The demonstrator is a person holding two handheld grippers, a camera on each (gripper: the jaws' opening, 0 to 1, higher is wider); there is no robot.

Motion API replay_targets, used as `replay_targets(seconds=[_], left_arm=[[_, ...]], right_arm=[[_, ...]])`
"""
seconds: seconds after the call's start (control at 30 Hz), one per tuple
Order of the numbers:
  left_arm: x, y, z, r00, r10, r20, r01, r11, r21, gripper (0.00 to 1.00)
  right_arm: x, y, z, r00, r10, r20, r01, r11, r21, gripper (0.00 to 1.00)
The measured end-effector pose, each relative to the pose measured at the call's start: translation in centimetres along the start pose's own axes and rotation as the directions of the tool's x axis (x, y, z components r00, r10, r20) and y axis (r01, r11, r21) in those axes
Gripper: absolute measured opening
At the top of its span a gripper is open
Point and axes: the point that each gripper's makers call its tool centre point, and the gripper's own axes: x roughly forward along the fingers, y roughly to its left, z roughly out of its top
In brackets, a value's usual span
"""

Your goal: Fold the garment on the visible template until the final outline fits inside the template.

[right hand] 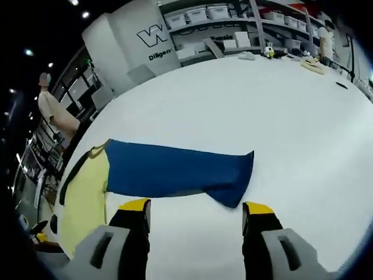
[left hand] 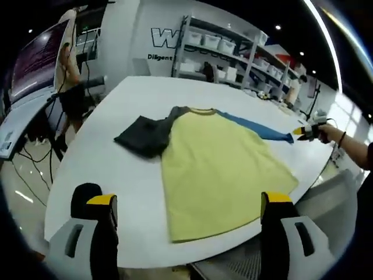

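Observation:
A yellow shirt lies flat on the white table, with a dark grey sleeve folded at its left and a blue sleeve stretched out to the right. My left gripper stands open above the table's near edge, short of the shirt's hem. The right gripper shows at the blue sleeve's cuff, held by a hand. In the right gripper view the blue sleeve lies flat just ahead of my open right gripper; the yellow body is at the left.
Shelving with white bins stands beyond the table, and a monitor sits at the left. A person stands by the table's far left side. Small items lie on the table's far side.

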Motion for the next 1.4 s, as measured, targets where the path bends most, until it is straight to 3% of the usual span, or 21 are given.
replay_targets(seconds=[0.17, 0.33, 0.47, 0.53, 0.7, 0.73, 0.8, 0.93, 1.2, 1.27, 1.33, 1.4], left_arm=[[0.3, -0.1, -0.2, 1.0, -0.003, -0.018, 0.003, 1.0, 0.006, 0.99], [0.6, -0.4, -0.6, 0.999, -0.015, -0.039, 0.016, 1.0, 0.013, 0.99], [0.7, -0.3, -0.6, 0.999, -0.013, -0.041, 0.013, 1.0, 0.007, 0.98], [0.7, -0.2, -0.7, 0.999, -0.015, -0.046, 0.016, 1.0, 0.007, 0.98], [0.7, 0.2, -0.9, 0.998, -0.004, -0.057, 0.005, 1.0, 0.014, 0.97], [0.7, 0.2, -0.9, 0.998, -0.005, -0.057, 0.006, 1.0, 0.012, 0.97], [0.8, 0.3, -0.9, 0.998, -0.005, -0.061, 0.005, 1.0, 0.007, 0.96], [0.8, 0.1, -0.6, 0.998, -0.012, -0.059, 0.013, 1.0, 0.022, 0.96], [0.4, -0.2, -0.8, 0.998, -0.02, -0.057, 0.022, 0.999, 0.035, 0.95], [0.3, -0.1, -1.0, 0.998, -0.016, -0.065, 0.018, 0.999, 0.037, 0.94], [0.2, 0.0, -1.2, 0.997, -0.013, -0.072, 0.017, 0.998, 0.059, 0.94], [0.1, 0.0, -1.3, 0.998, -0.012, -0.069, 0.017, 0.997, 0.077, 0.95]], right_arm=[[1.8, -2.2, -0.2, 1.0, -0.011, -0.025, 0.011, 1.0, -0.001, 0.43], [2.4, -2.8, 0.4, 1.0, -0.025, 0.005, 0.024, 0.994, 0.104, 0.33], [2.6, -4.9, 0.6, 0.995, -0.104, 0.003, 0.103, 0.982, 0.156, 0.09], [2.4, -5.1, 0.2, 0.992, -0.129, -0.003, 0.128, 0.98, 0.153, 0.04], [3.3, -4.9, -0.7, 0.994, -0.107, -0.028, 0.11, 0.98, 0.168, 0.02], [3.3, -5.1, -0.2, 0.994, -0.109, -0.005, 0.109, 0.983, 0.149, 0.0], [3.3, -5.4, -0.5, 0.991, -0.129, -0.034, 0.132, 0.983, 0.128, 0.0], [3.3, -5.2, -0.4, 0.992, -0.123, -0.04, 0.127, 0.983, 0.136, 0.0], [3.3, -6.3, 0.0, 0.986, -0.157, -0.056, 0.161, 0.985, 0.068, 0.0], [3.2, -6.6, 0.4, 0.986, -0.161, -0.047, 0.164, 0.983, 0.08, 0.0], [3.3, -6.8, 1.0, 0.989, -0.147, -0.024, 0.149, 0.976, 0.156, 0.0], [3.0, -6.8, 1.3, 0.987, -0.161, -0.023, 0.162, 0.976, 0.145, 0.0]])
